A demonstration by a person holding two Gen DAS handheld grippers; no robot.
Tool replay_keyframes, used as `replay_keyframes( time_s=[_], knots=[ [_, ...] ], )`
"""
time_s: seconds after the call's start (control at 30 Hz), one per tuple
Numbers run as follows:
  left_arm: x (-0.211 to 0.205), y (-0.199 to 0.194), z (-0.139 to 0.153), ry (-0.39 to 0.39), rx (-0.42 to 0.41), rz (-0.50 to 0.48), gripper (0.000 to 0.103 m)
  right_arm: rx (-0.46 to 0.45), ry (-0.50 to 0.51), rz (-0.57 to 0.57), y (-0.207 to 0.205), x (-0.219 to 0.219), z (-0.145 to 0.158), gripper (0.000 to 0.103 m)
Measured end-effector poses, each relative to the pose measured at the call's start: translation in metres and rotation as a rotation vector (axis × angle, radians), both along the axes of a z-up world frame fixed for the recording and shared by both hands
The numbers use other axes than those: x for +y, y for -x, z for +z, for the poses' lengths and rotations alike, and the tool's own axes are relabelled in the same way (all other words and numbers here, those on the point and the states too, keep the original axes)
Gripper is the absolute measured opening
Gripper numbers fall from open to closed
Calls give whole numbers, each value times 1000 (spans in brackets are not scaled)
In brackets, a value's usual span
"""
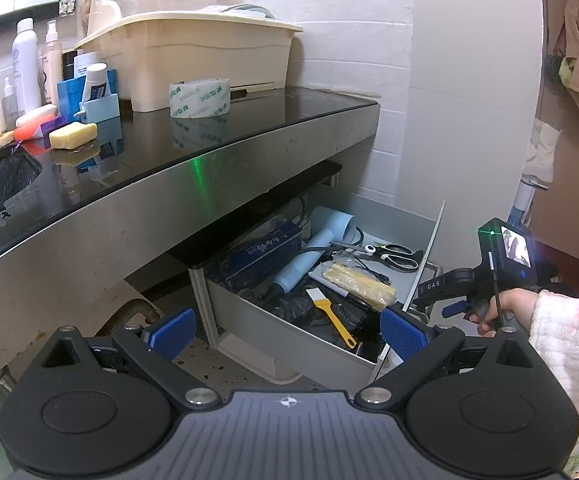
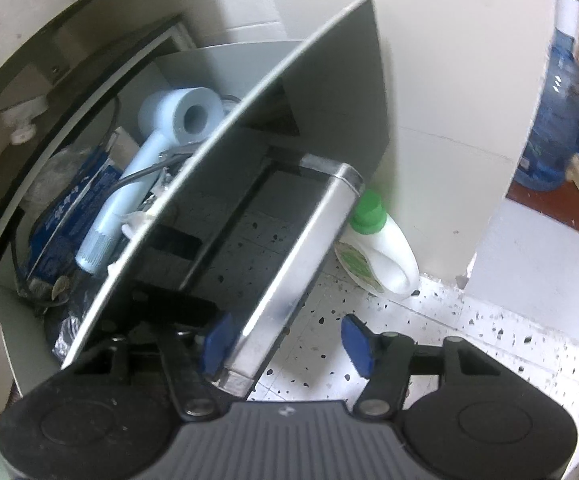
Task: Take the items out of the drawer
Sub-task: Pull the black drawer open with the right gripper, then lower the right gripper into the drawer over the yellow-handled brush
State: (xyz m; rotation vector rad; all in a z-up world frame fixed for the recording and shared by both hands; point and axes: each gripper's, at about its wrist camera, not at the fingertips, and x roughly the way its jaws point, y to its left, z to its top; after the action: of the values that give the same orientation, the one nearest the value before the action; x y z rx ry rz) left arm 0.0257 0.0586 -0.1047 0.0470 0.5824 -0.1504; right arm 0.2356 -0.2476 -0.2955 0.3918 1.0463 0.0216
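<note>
The right gripper is seen spread wide around the chrome handle of the pulled-out grey drawer, crammed with a pale blue hair dryer, scissors and a yellow-handled brush, while the left gripper, wide open and empty, is held before it.

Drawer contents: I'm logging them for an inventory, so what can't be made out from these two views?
- Left wrist view: the drawer's near corner is hidden by the left gripper's finger.
- Right wrist view: the drawer front panel hides the right half, scissors included.
- Both views: the blue box's print is too small to read.
- Items under the black bags stay covered.
</note>
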Motion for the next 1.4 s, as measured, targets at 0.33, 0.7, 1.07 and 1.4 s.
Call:
replay_keyframes(
  time_s=[0.33, 0.7, 1.07, 1.4],
  knots=[
    [8, 0, -4, 44, 4, -1, 100, -171, 128, 121, 11, -2, 99, 56],
    [7, 12, 3, 56, -35, -13, 100, -153, 169, 389, -29, 57, 144, 72],
    [14, 11, 10, 75, -55, -6, 100, 140, 193, 545, -78, 144, 59, 50],
    [27, 4, 1, 77, -18, 26, 100, 291, 174, 512, -98, 167, 0, 32]
  ],
)
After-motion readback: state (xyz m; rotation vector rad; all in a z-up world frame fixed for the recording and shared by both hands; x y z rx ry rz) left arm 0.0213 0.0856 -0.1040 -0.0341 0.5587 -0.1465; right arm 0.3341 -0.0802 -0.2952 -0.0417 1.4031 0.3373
